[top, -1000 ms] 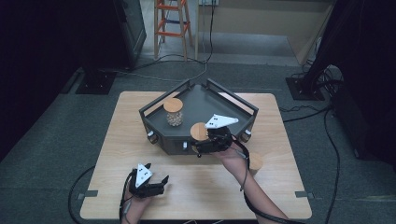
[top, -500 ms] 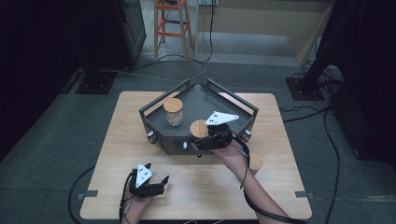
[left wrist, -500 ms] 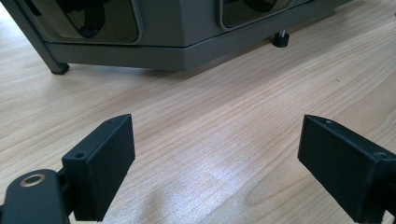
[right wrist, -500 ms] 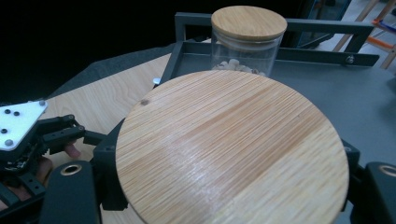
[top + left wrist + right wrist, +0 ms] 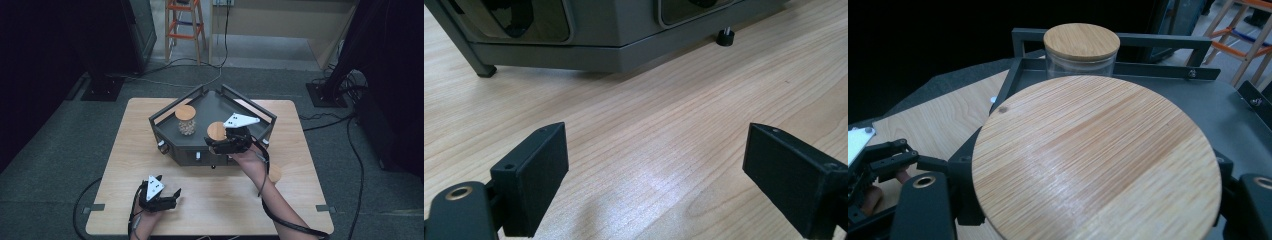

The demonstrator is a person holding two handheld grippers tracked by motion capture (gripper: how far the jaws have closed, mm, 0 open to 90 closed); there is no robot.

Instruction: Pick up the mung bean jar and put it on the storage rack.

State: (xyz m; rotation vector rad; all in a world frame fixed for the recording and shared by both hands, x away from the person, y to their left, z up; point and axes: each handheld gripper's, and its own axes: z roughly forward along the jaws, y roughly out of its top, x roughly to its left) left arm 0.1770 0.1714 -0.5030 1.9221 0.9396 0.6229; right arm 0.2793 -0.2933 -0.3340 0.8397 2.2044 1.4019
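My right gripper is shut on a round wooden lid, held flat over the front edge of the dark grey railed tray. In the right gripper view the lid spans the space between both jaws; what hangs under it is hidden. A glass jar with a matching wooden lid and pale contents stands on the tray's left part, and the jar also shows just beyond the held lid. My left gripper rests on the table near the front left, open, and nothing lies between the jaws of the left gripper.
Another wooden disc lies on the wooden table right of my right forearm. The tray's grey front panel and a small foot stand ahead of the left gripper. An orange stool stands on the floor beyond the table.
My right gripper has carried the wooden lid slightly farther in over the tray. The left gripper has stayed put.
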